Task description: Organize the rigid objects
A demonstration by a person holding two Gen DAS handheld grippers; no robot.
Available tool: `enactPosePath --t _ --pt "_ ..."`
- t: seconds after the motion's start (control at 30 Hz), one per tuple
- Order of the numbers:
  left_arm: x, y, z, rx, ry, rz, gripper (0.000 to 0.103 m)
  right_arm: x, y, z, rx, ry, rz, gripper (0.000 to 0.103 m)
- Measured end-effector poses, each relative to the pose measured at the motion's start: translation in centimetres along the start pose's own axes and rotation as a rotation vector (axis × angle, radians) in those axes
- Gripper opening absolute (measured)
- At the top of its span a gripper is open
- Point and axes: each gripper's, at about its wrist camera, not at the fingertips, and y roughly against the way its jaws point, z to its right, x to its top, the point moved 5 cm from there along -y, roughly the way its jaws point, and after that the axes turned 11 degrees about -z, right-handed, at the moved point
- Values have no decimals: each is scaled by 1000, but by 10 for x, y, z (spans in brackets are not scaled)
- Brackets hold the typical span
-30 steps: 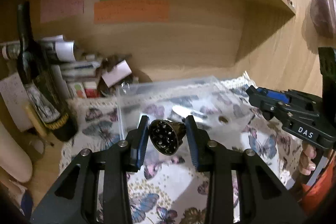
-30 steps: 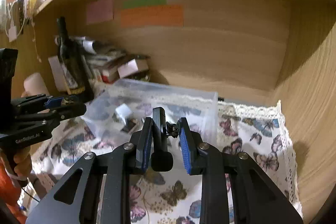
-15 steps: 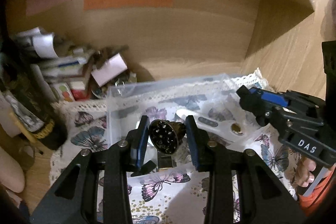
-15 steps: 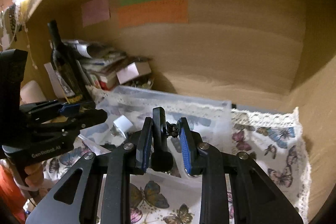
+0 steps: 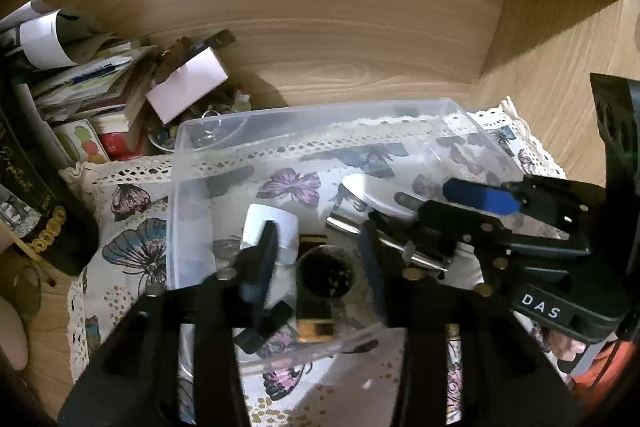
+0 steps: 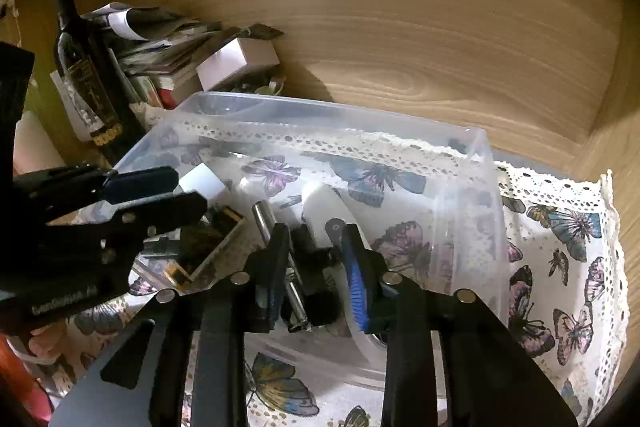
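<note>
A clear plastic bin (image 5: 304, 119) (image 6: 476, 163) stands on a butterfly cloth and holds several small items. My left gripper (image 5: 318, 255) is over the bin with its jaws wide apart; the dark perforated round piece (image 5: 325, 273) lies between them, free of the pads. My right gripper (image 6: 314, 259) is also over the bin, jaws parted, with the black clip-like piece (image 6: 316, 279) between them, not pressed. A metal cylinder (image 6: 266, 217) and a white block (image 5: 270, 225) lie in the bin.
A dark wine bottle (image 6: 86, 67) and a pile of papers and small boxes (image 5: 100, 83) stand left of the bin. The wooden back wall (image 5: 360, 27) is close behind. The cloth (image 6: 568, 239) extends right of the bin.
Both grippers moved forward and down over the bin and opened. The perforated piece and the black piece were shut in the jaws before and now sit loose between them.
</note>
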Motion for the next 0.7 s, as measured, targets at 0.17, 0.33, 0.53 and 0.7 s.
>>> enactPosePath --t 0.17,0.33,0.53,0.7 --pt "1 25 0 11 2 62 54 1 26 2 -15 -5 64 39" --pt "-3 69 4 49 -12 169 63 -2 73 4 -26 -23 169 52" --pt "-18 127 14 62 -23 297 73 -18 135 0 -48 -41 311 65" --pt "-35 167 20 53 -16 387 91 -38 177 -9 -57 -55 413 80"
